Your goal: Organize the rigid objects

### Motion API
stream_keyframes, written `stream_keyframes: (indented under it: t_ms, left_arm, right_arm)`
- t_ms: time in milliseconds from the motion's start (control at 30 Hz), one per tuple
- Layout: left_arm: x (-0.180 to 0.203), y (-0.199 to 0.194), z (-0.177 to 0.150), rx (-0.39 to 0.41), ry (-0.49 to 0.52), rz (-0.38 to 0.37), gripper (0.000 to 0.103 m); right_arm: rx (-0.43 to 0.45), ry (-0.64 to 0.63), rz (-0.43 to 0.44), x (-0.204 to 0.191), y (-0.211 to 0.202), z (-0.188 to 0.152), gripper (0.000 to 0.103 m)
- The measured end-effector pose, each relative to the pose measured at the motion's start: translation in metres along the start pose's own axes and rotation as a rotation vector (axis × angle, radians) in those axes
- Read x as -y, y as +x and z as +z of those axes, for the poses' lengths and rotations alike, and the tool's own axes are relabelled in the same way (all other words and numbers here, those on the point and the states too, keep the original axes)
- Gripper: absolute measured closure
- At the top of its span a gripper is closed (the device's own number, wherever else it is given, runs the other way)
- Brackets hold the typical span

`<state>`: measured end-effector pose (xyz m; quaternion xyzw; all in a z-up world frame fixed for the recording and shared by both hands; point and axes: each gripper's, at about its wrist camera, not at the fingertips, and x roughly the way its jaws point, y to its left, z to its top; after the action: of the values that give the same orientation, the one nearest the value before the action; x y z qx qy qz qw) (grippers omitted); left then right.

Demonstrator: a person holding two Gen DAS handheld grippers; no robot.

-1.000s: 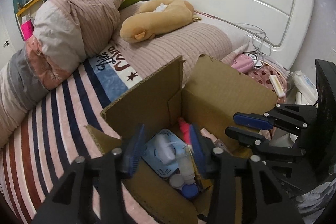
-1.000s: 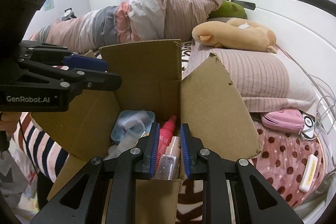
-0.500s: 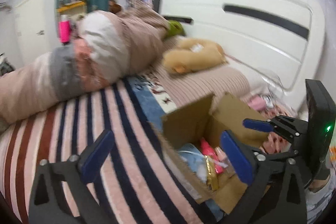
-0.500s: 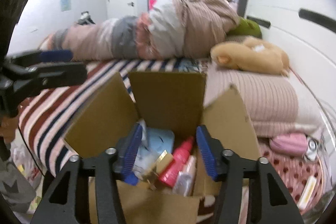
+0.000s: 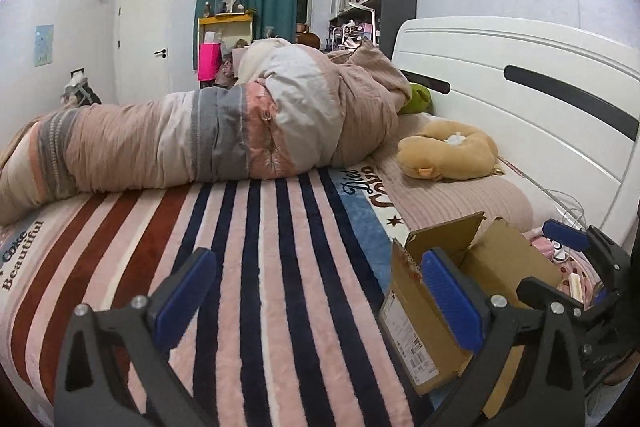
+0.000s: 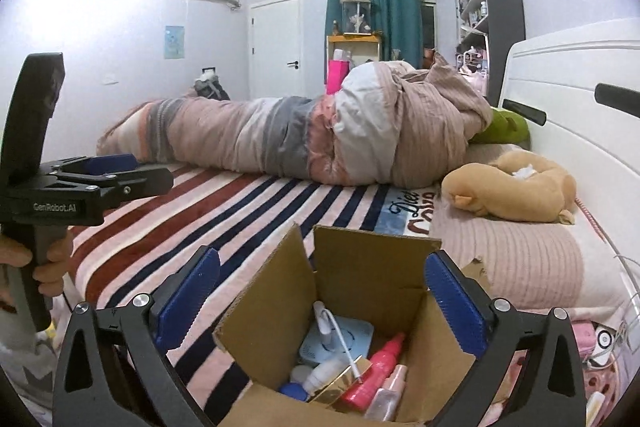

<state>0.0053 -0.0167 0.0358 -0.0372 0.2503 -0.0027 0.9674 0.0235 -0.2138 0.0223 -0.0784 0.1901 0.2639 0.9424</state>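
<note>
Both grippers spread wide, holding nothing: left gripper (image 5: 318, 293) above striped blanket (image 5: 256, 267), right gripper (image 6: 322, 291) above open cardboard box (image 6: 360, 279) on bed's near right, bottles (image 6: 366, 381) inside.

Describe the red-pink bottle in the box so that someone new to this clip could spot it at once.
Find the open cardboard box at the near edge of the striped bed, in the right wrist view between the open right claw. The red-pink bottle lies slanted inside, toward the box's right. It is the only bright red-pink thing there, between a gold box and a paler, clear pink bottle.
</note>
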Motion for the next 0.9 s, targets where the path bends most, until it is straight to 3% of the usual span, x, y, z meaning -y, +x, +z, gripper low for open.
stream_keyframes:
  t_ms: [900]
  left_arm:
    - [-0.006,-0.011,-0.007,-0.003,-0.007,0.043,0.001]
  right_arm:
    - [0.026,0.04,0.015,-0.004,-0.01,0.001,0.0]
